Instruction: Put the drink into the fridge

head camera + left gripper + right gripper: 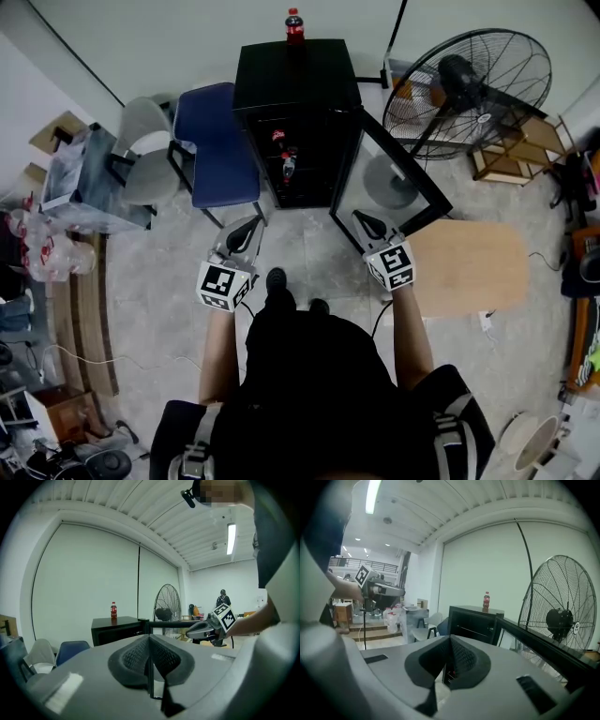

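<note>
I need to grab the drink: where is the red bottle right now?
In the head view, the red bottle stands upright on top of the black fridge, left of the fan.

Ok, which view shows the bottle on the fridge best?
Right gripper view: the bottle stands side-on, whole, against the bare wall. Left gripper view shows it likewise but smaller; head view sees it foreshortened from above.

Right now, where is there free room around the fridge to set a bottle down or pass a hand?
Fridge top is bare in front of the cola bottle. Floor between blue chair and open door leaves a clear way in. Crowded: the shelf with bottles, the fan side.
</note>
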